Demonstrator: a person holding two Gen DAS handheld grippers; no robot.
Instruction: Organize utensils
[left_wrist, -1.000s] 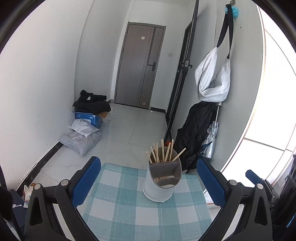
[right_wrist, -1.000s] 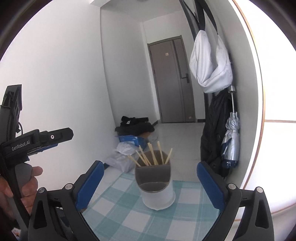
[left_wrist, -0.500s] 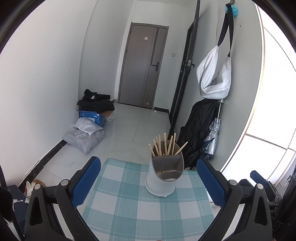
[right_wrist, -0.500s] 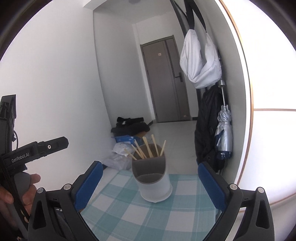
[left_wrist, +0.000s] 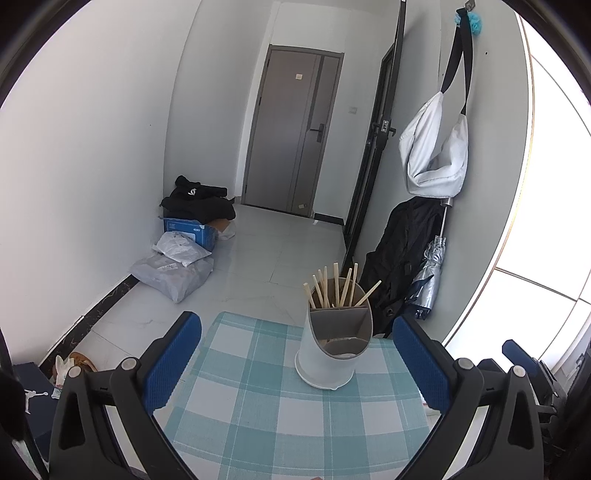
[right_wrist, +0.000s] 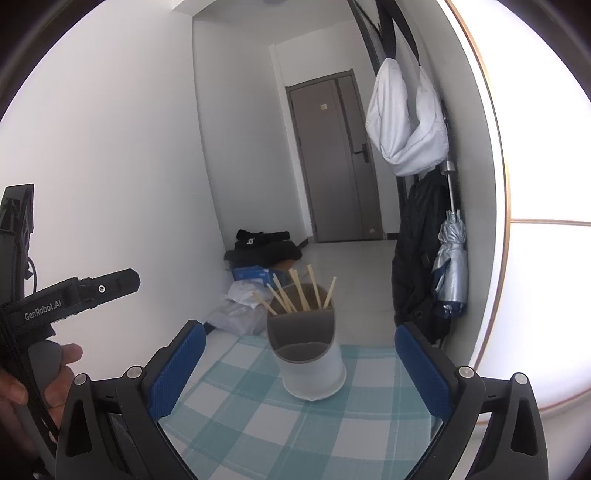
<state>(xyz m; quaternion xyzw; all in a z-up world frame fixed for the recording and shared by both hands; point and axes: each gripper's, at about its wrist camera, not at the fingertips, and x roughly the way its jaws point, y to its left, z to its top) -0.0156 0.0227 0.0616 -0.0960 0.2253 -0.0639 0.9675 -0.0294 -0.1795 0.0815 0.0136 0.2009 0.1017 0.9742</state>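
A white utensil holder (left_wrist: 330, 354) with a grey divided insert stands near the far edge of a table covered in a teal checked cloth (left_wrist: 258, 417). Several wooden chopsticks (left_wrist: 334, 286) lean in its rear compartment; the front compartments look empty. In the right wrist view the same holder (right_wrist: 308, 360) and chopsticks (right_wrist: 297, 291) sit straight ahead. My left gripper (left_wrist: 297, 363) is open, nothing between its blue pads, the holder just ahead and slightly right. My right gripper (right_wrist: 299, 369) is open too, held back from the holder.
A person's hand (right_wrist: 44, 373) grips the left tool's handle at the right wrist view's left edge. Beyond the table lie floor tiles, bags and a blue box (left_wrist: 184, 251). A black coat and folded umbrella (left_wrist: 432, 273) hang at the right wall.
Both grippers have drawn back and risen a little, so more of the checked cloth shows. The holder and chopsticks have not moved. Both stay open.
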